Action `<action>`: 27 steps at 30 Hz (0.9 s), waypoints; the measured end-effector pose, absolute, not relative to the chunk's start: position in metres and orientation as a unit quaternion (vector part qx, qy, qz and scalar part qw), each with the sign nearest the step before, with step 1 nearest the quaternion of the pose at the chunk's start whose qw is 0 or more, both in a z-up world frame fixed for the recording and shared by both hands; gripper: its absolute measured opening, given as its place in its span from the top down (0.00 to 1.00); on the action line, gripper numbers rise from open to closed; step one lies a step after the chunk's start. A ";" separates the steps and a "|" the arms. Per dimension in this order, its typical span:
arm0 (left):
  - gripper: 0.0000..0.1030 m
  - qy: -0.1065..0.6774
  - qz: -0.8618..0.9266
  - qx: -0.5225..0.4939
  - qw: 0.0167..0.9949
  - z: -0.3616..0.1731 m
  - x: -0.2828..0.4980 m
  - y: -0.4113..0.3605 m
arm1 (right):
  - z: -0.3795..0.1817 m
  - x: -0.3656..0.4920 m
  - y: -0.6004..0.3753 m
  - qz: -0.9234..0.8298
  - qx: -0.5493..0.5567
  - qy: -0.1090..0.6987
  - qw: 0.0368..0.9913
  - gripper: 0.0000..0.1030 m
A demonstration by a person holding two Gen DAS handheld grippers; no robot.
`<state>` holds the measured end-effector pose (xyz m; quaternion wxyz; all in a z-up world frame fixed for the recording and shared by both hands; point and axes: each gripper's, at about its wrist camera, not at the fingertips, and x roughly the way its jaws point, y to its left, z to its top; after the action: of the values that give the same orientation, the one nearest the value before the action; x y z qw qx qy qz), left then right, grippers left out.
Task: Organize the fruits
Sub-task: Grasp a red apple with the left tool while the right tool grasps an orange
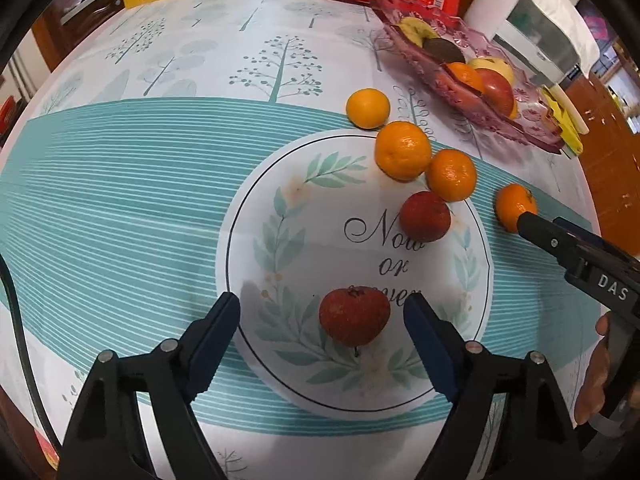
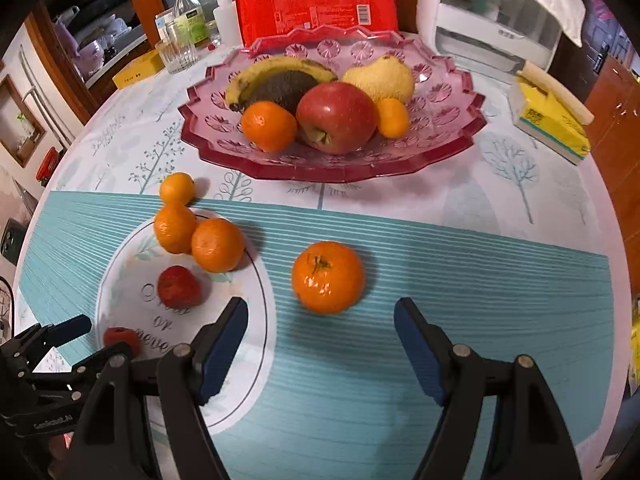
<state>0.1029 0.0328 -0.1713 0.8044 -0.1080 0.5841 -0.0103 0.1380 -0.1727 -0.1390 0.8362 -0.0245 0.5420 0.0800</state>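
A small red fruit (image 1: pixel 354 316) lies on the tablecloth's printed circle, between the fingers of my left gripper (image 1: pixel 322 303). The jaws are open and neither pad touches the fruit. In the right wrist view an orange (image 2: pixel 328 278) sits on the teal stripes just ahead of my right gripper (image 2: pixel 320 304), which is open and not touching it. A second red fruit (image 1: pixel 425 216) and three more oranges (image 1: pixel 403 151) lie beyond. The pink glass fruit dish (image 2: pixel 440 120) holds a banana, an avocado, an apple (image 2: pixel 336 116), a pear and two oranges.
Behind the dish are a red packet (image 2: pixel 316 0), a white appliance (image 2: pixel 492 20), a glass (image 2: pixel 176 54) and bottles. A yellow tissue box (image 2: pixel 552 124) lies at the table's right edge. A person's hand (image 1: pixel 596 364) holds the right gripper.
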 end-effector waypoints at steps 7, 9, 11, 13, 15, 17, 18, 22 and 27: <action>0.38 0.585 -0.009 -0.101 0.805 -0.175 0.109 0.024 | -0.149 0.149 -0.171 0.089 -0.031 0.538 0.838 0.29; 0.43 0.588 -0.012 -0.099 0.803 -0.177 0.110 0.021 | -0.151 0.151 -0.172 0.091 -0.031 0.539 0.836 0.32; 0.46 0.587 -0.011 -0.091 0.805 -0.177 0.110 0.018 | -0.155 0.153 -0.172 0.091 -0.032 0.542 0.835 0.35; 0.50 0.586 -0.011 -0.088 0.805 -0.177 0.110 0.017 | -0.158 0.155 -0.172 0.091 -0.033 0.545 0.833 0.39; 0.58 0.586 -0.015 -0.088 0.805 -0.177 0.111 0.017 | -0.161 0.156 -0.171 0.091 -0.035 0.547 0.832 0.44; 0.64 0.587 -0.021 -0.088 0.804 -0.177 0.111 0.016 | -0.164 0.155 -0.171 0.091 -0.038 0.550 0.830 0.51; 0.66 0.588 -0.022 -0.086 0.804 -0.177 0.112 0.014 | -0.165 0.155 -0.171 0.091 -0.039 0.550 0.829 0.53; 0.66 0.587 -0.021 -0.080 0.805 -0.177 0.111 0.012 | -0.166 0.155 -0.173 0.092 -0.037 0.548 0.830 0.55; 0.67 0.588 -0.020 -0.078 0.805 -0.177 0.109 0.010 | -0.166 0.152 -0.173 0.095 -0.040 0.543 0.833 0.56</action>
<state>0.1090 0.0098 -0.1770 0.8048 -0.0778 0.5881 -0.0202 0.1524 -0.1728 -0.1663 0.8333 -0.0402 0.5432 0.0947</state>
